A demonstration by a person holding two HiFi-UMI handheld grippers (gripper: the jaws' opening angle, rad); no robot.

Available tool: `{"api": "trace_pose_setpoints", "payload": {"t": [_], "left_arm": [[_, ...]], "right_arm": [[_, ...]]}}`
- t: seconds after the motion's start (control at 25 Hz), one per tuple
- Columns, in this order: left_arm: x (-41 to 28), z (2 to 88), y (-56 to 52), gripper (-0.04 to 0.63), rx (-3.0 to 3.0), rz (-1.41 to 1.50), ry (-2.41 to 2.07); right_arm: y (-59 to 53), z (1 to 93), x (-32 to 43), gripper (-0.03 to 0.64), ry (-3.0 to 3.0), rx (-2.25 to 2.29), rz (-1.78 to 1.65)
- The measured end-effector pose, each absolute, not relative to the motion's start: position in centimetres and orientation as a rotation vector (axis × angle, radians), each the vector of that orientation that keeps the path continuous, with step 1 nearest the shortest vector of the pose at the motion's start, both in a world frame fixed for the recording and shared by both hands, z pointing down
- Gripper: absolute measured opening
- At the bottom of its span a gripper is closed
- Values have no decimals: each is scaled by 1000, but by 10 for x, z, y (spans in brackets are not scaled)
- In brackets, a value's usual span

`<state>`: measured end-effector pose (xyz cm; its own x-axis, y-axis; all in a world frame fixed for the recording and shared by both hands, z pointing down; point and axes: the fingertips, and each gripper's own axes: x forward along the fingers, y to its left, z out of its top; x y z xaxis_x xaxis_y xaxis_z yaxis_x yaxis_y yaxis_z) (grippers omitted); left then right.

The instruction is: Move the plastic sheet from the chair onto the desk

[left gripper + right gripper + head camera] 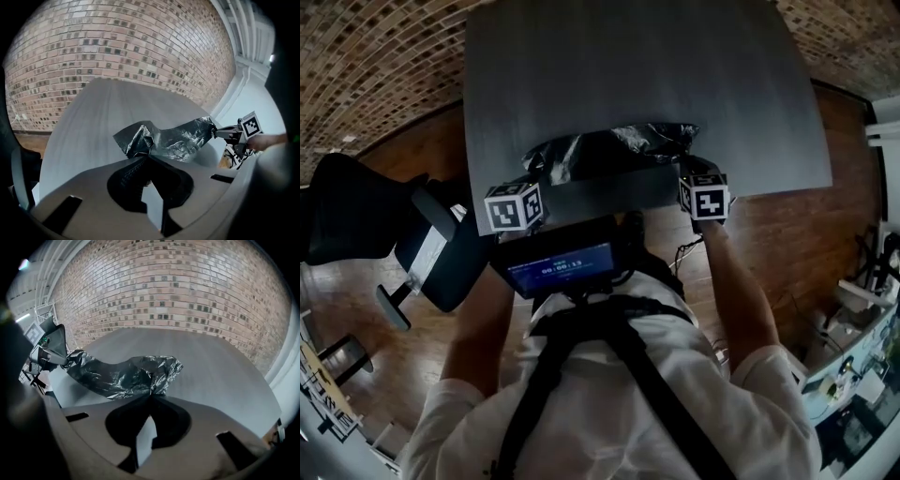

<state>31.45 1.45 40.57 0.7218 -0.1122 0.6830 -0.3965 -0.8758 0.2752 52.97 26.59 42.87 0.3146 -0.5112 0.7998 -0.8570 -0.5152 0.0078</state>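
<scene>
Head view: a crumpled black plastic sheet [609, 150] stretches between the left gripper [534, 176] and the right gripper [686, 161], over the near edge of the flat grey desk [628, 66].

Left gripper view: its jaws are clamped on one end of the sheet, just ahead of them.

Right gripper view: its jaws pinch the opposite end.

Black plastic sheet [609, 150] (crumpled) over desk [656, 75] edge
</scene>
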Motion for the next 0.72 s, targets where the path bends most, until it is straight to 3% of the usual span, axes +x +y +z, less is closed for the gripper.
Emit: {"api": "trace_pose_setpoints", "payload": {"t": [0.72], "left_arm": [[373, 450, 1, 1, 2537, 1199, -498]], "right_arm": [[273, 455, 592, 18, -1168, 2108, 1110]]}}
